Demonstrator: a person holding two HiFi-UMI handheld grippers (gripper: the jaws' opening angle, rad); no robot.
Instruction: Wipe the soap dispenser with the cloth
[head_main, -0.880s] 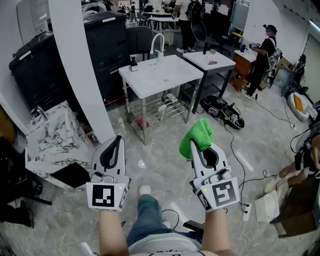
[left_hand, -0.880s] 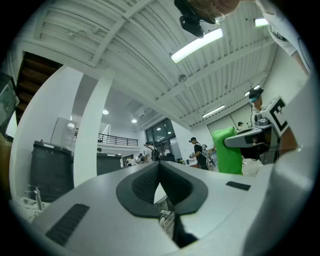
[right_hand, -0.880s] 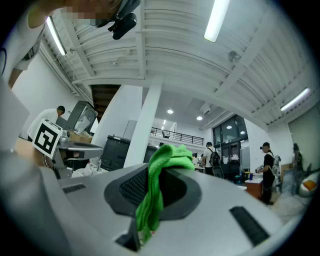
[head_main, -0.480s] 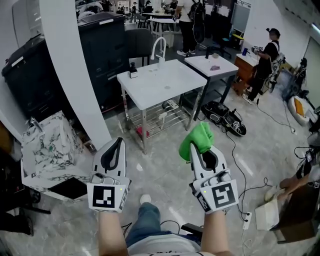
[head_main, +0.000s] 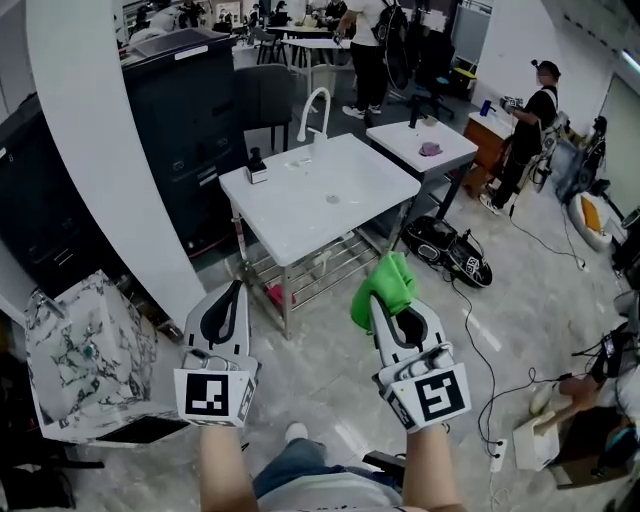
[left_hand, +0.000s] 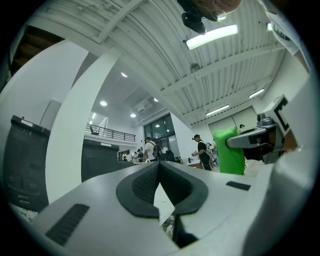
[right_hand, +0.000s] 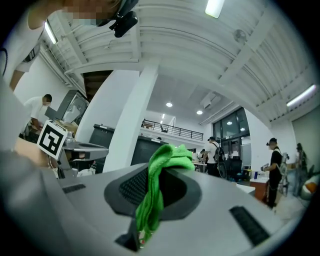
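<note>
In the head view, the soap dispenser (head_main: 256, 166) was a small dark shape near the far left corner of the white table (head_main: 350, 205), too small for its pump or label to be made out. It stood well apart from both grippers. A curved white faucet (head_main: 312, 103) rose at the table's back edge. The left gripper (head_main: 236, 287), smooth white plastic with dark ribbed pads, pointed towards the table with its jaws together and nothing between them. The right gripper (head_main: 376, 303) had its tips hidden under the cloth (head_main: 386, 286), a bunched, soft green bundle. The person's forearms were cut off at the bottom edge.

In the left gripper view, the two dark textured pads met in a closed seam. The table and dispenser were hidden behind the gripper's body. The green cloth showed at the right beside the other gripper.

In the right gripper view, the jaws were clamped on the cloth. A fuzzy green fold hung down between the ribbed pads and bulged above them. The dispenser could not be found there.
</note>
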